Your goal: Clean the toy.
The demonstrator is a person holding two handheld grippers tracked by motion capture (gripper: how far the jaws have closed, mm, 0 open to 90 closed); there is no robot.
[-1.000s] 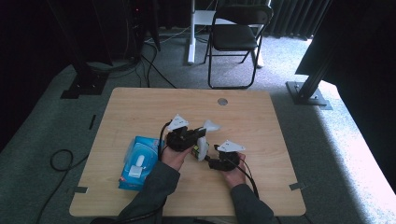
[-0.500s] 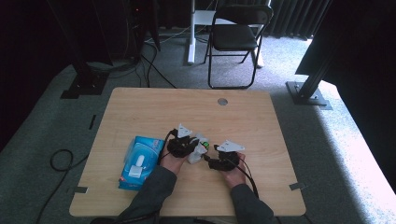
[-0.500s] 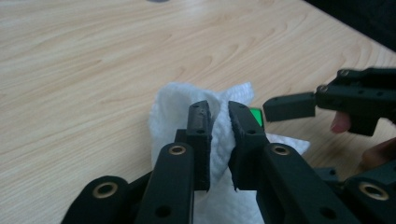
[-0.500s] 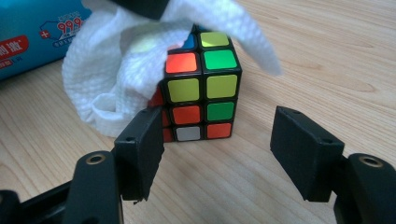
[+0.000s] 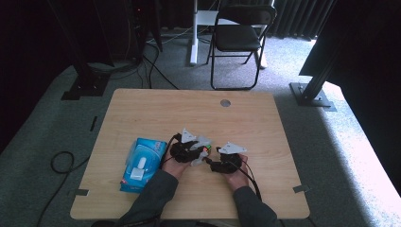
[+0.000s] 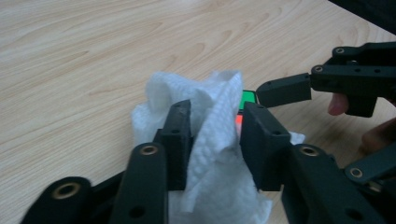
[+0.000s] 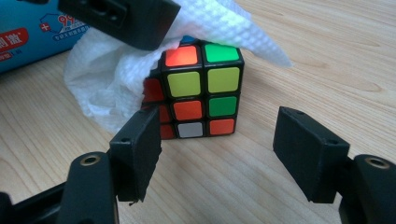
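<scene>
The puzzle cube (image 7: 198,91) sits on the tabletop (image 5: 265,123), in the middle near the person, with a white paper wipe (image 6: 212,140) draped over its top and one side. The left tongs (image 6: 215,135) have just been opening; the wipe still lies between their jaws, which now look loose on it, not squeezing. The right tongs (image 7: 219,149) are apart, one jaw close by each side of the cube's bottom, not touching it. The blue wipe pack (image 5: 142,163) lies off to the left.

I think the step is wiping the cube. To do it well, the right tongs should close gently on the cube and hold it steady. Then the left tongs can pinch the wipe again and rub the coloured squares without knocking the cube over.
</scene>
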